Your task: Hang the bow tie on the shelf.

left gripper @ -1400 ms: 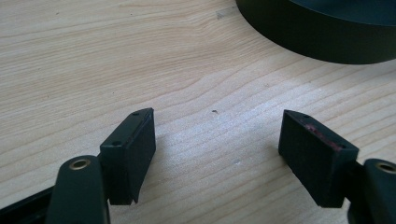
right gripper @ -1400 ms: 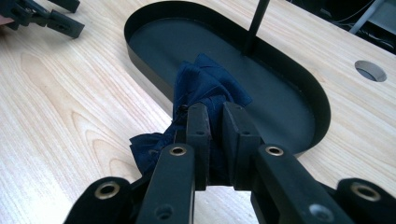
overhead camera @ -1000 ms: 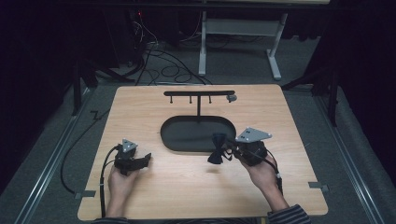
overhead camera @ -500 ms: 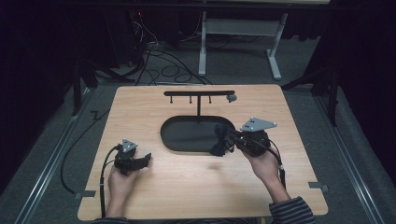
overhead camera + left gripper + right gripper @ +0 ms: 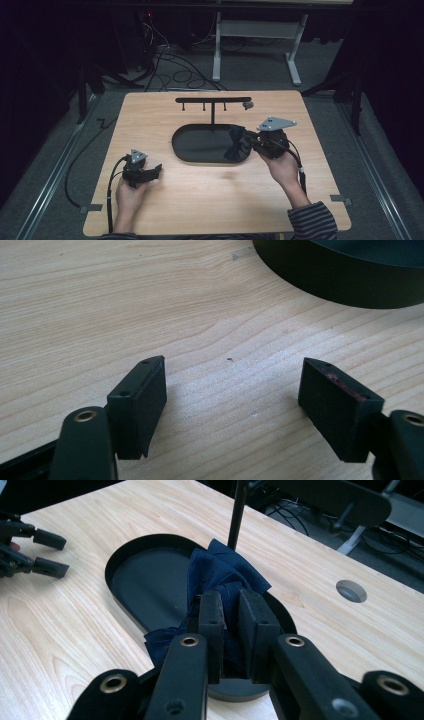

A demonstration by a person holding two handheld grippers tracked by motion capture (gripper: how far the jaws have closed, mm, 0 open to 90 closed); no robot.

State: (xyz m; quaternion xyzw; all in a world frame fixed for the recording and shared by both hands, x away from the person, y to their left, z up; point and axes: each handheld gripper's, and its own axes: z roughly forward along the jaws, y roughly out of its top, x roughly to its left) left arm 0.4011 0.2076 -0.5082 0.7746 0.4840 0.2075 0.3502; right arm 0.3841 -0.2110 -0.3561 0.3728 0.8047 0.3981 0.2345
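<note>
A dark blue cloth bow [image 5: 222,575] hangs bunched between the jaws of my right gripper [image 5: 231,605], which is shut on it. In the high view the right gripper [image 5: 250,141] holds the bow [image 5: 236,144] over the right end of the black oval tray [image 5: 192,145]. A thin black T-shaped rack [image 5: 213,100] rises from the tray's far side, with small pegs under its bar. My left gripper [image 5: 156,171] rests near the table's front left, open, with bare wood between its jaws [image 5: 231,390].
The wooden table [image 5: 215,200] has free surface in front of the tray. A round hole [image 5: 351,590] sits in the tabletop beyond the tray in the right gripper view. Cables and a white table frame [image 5: 260,35] lie on the floor behind.
My right gripper has lifted the bow off the wood and carried it away from me, over the tray's right end. The left gripper has stayed put.
</note>
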